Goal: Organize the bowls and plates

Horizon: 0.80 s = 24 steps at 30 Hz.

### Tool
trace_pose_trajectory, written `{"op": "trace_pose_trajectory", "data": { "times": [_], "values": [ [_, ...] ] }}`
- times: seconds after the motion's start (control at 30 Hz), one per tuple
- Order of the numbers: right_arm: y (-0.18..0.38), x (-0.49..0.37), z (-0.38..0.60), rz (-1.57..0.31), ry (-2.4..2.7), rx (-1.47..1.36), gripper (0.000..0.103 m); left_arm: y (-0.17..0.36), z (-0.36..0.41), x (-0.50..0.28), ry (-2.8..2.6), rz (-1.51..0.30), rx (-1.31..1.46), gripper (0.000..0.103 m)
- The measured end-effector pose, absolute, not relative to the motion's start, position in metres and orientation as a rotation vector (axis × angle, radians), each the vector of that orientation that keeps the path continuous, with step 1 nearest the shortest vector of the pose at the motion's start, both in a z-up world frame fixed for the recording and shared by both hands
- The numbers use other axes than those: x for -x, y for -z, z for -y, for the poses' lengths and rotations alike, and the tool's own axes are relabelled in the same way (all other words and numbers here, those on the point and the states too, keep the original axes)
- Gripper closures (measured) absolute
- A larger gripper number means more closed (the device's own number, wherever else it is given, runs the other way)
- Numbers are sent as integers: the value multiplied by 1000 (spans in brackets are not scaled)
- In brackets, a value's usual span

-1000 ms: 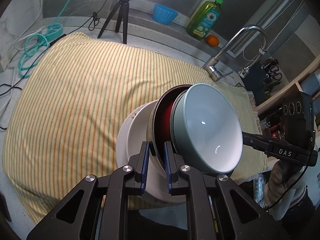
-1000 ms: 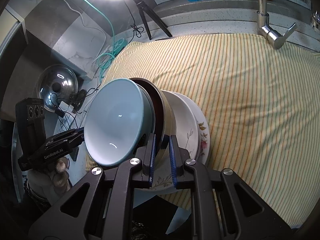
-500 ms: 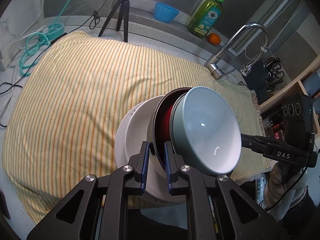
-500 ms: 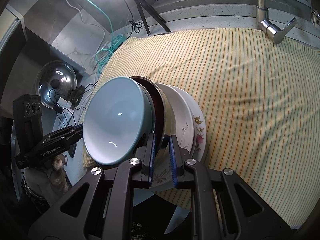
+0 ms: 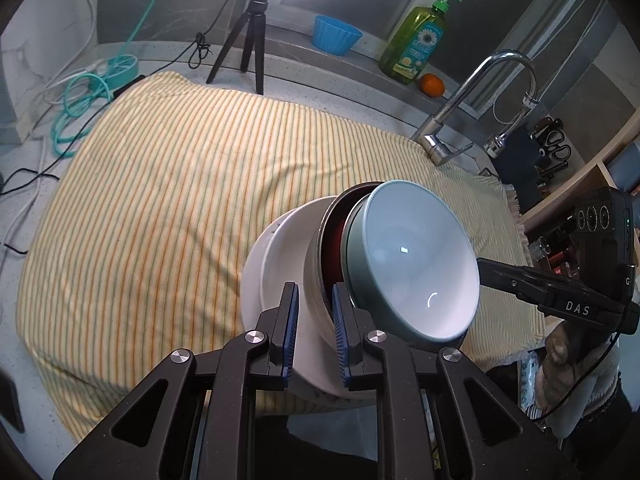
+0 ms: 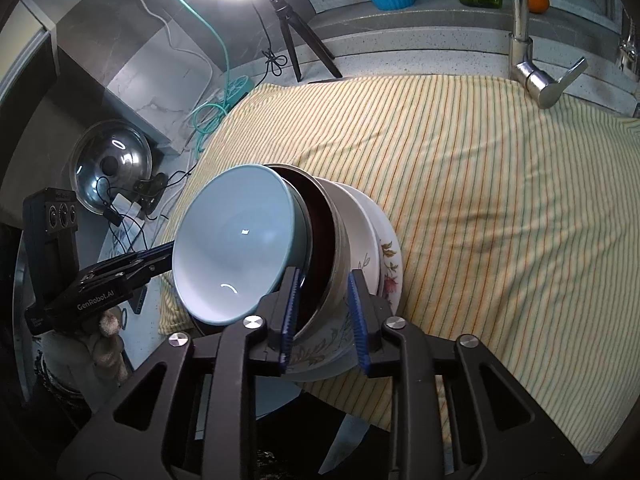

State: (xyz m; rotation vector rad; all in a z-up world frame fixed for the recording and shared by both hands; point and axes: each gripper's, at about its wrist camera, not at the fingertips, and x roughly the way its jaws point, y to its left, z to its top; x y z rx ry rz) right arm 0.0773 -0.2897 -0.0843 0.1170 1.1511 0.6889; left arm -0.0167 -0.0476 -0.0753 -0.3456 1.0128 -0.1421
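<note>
A stack rests on the striped cloth near its front edge: a light blue bowl [image 5: 416, 260] nested in a steel bowl with a dark red inside [image 5: 334, 248], on white plates [image 5: 276, 264]. My left gripper [image 5: 314, 320] straddles the steel bowl's rim, jaws a little apart. In the right wrist view the blue bowl [image 6: 236, 244], steel bowl [image 6: 336, 232] and flowered plates [image 6: 386, 256] show from the other side. My right gripper [image 6: 322, 312] has opened around the steel bowl's rim, with gaps at both pads.
A yellow striped cloth [image 5: 180, 200] covers the counter. A faucet [image 5: 472, 104], soap bottle [image 5: 416, 44], orange [image 5: 432, 84], blue cup [image 5: 334, 34] and tripod [image 5: 248, 40] stand at the back. A pot lid [image 6: 110, 168] and cables lie left.
Both grippers have widened their jaws on the steel bowl's rim, the right one more. The stack has settled onto the cloth.
</note>
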Motion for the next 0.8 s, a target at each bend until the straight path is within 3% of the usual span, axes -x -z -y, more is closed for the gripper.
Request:
{"op": "trace_pose_trajectory", "data": {
  "times": [0.1,0.2,0.27,0.4,0.5,0.57,0.63,0.67,0.8],
  "values": [
    [82,-75,295,-1141,-677,-116,64,72,45,22,126,-1001,344,85],
    [79,-73,301,-1129,-669,-113,64,69,44,28,118,-990,343,74],
    [74,-70,304,-1112,-661,-96,64,66,45,32,112,-981,335,74],
    [64,-61,304,-1069,-645,-58,50,61,48,38,103,-958,324,67],
    [54,-51,303,-1032,-633,-21,49,57,53,44,98,-943,306,61],
    [47,-46,301,-1007,-622,2,46,53,55,49,89,-931,288,54],
    [43,-42,299,-986,-612,13,33,49,58,53,76,-919,264,41],
    [39,-40,299,-970,-608,16,30,47,59,56,69,-915,253,39],
    [27,-26,296,-911,-576,56,30,37,63,64,60,-889,201,32]
  ]
}}
